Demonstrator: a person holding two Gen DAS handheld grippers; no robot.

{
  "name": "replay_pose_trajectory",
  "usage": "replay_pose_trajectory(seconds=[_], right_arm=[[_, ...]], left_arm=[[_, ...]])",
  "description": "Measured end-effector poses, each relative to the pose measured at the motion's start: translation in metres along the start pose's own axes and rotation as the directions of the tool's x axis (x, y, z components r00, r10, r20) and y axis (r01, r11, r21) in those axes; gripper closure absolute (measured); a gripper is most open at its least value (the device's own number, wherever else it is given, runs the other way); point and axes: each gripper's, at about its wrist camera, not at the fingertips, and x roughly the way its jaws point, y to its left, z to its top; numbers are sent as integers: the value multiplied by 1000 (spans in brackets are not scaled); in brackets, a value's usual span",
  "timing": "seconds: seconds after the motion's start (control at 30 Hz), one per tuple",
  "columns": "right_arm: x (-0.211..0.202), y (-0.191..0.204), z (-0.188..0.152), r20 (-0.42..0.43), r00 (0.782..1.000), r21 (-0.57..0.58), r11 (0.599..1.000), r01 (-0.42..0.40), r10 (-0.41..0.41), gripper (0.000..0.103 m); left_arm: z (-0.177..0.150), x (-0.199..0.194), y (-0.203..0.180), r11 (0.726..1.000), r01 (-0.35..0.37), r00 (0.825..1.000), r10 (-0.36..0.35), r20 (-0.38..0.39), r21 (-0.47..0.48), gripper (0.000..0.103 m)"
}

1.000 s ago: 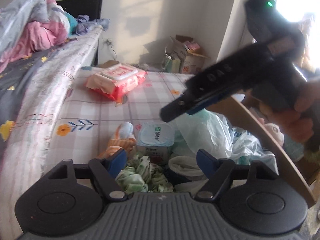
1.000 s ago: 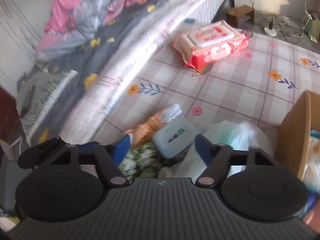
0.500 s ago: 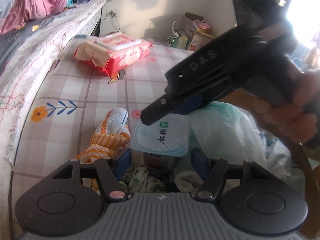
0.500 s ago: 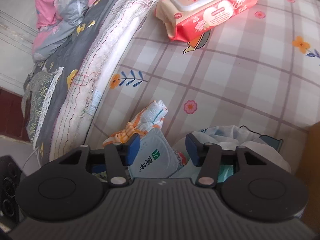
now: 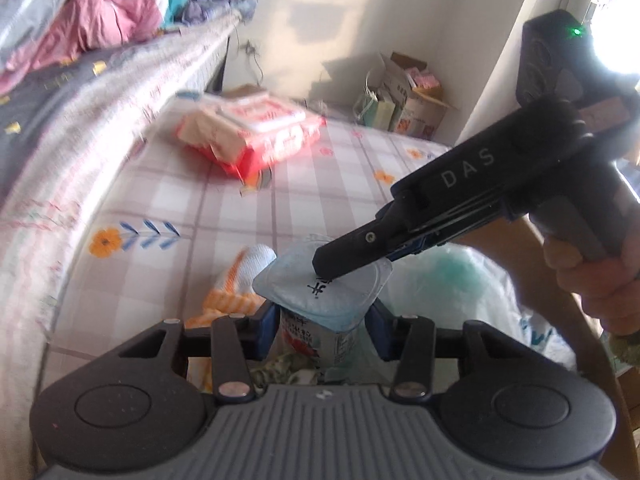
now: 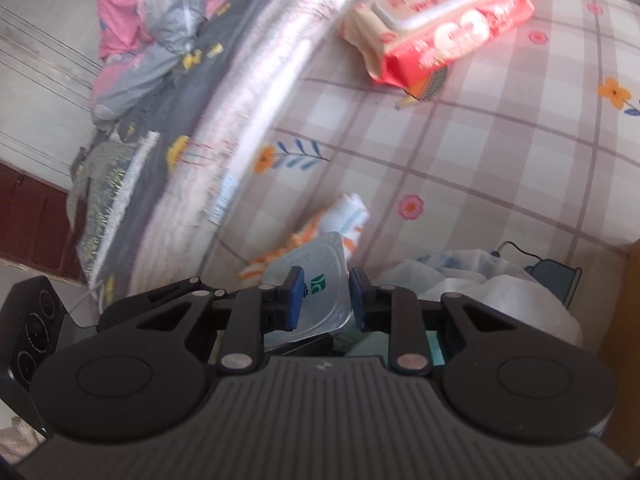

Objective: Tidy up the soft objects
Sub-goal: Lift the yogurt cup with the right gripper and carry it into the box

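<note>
Left jaws: my left gripper (image 5: 322, 330) has just been closing; its blue pads stand at both sides of the cup (image 5: 316, 340), seemingly touching its body.
Right jaws: my right gripper (image 6: 323, 296) has just been closing, nearly shut, with the cup's foil lid (image 6: 320, 280) between the pads; whether they pinch it I cannot tell.
Cup: upright in the clutter at the near edge of the checked mat (image 5: 224, 216).
Striped cloth (image 5: 236, 292): just left of the cup, touching it.
Plastic bag (image 5: 452, 300): right of the cup.
Open room: bare mat between the cup and the wipes pack (image 5: 256, 132).
Edges: the bed (image 5: 72, 152) bounds the mat on the left, a brown curved edge (image 5: 576, 292) on the right.
</note>
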Motion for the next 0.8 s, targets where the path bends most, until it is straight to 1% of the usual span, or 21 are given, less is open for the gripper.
replay_pose_trajectory(seconds=[0.13,0.27,0.37,0.47,0.57,0.67,0.8], right_arm=[[-24,23,-1,56,998,-30,999,-33,35,80],[-66,48,-12,129,989,-64,996,-62,70,80],[-106,56,-34,187,979,-61,995,-73,83,80],[-148,52,-66,247,966,-23,997,-76,79,79],[-188,35,-108,299,953,42,997,-65,49,79],[-222,10,-160,341,940,125,991,-41,-4,79],[-255,-28,-224,377,923,246,969,-25,-72,78]], left_arm=[[10,-31,-4,1000,-14,998,14,63,1,56],[15,-72,-21,999,-17,990,12,140,36,56],[16,-97,-46,997,5,985,-18,174,76,56],[12,-114,-78,990,51,980,-75,187,133,55],[4,-116,-115,976,122,976,-152,157,181,54],[-7,-109,-155,952,206,968,-232,96,225,54],[-25,-89,-203,913,322,945,-328,-19,250,54]])
